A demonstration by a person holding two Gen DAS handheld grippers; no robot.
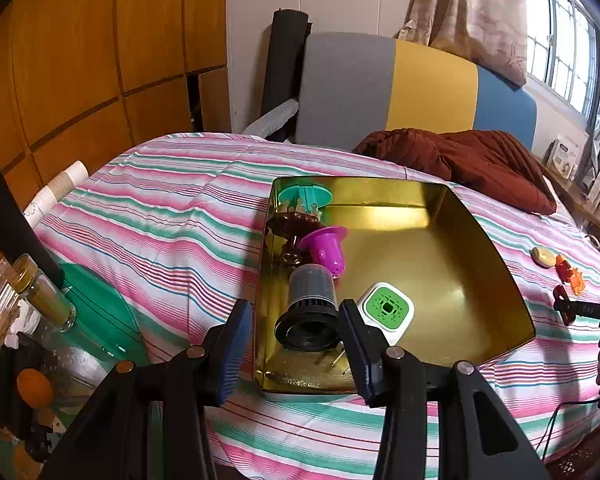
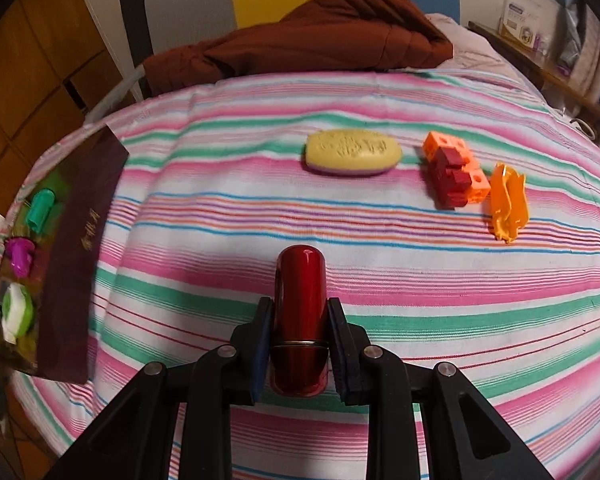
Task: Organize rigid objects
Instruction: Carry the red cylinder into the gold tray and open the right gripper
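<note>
A gold tray [image 1: 480,240] sits on the striped bedcover. Along its left side are a teal piece [image 1: 306,196], a brown piece [image 1: 294,228], a magenta cup [image 1: 326,248], a grey-and-black funnel-shaped cup [image 1: 308,308] and a white-and-green square box [image 1: 386,308]. My left gripper [image 1: 294,308] hovers open above the grey cup, with gaps on both sides. My right gripper [image 2: 300,304] is shut on a glossy red cylinder [image 2: 300,280] above the cover. Beyond it lie a yellow oval bar [image 2: 352,152], orange-and-red blocks [image 2: 454,176] and an orange plastic piece [image 2: 508,204].
The tray's maroon outer wall [image 2: 76,260] is at the left of the right wrist view. A rust-brown blanket [image 1: 460,156] lies behind the tray. At the bed's left edge are a gold-lidded glass jar [image 1: 44,296], a green lid [image 1: 100,312] and stacked paper cups [image 1: 56,192].
</note>
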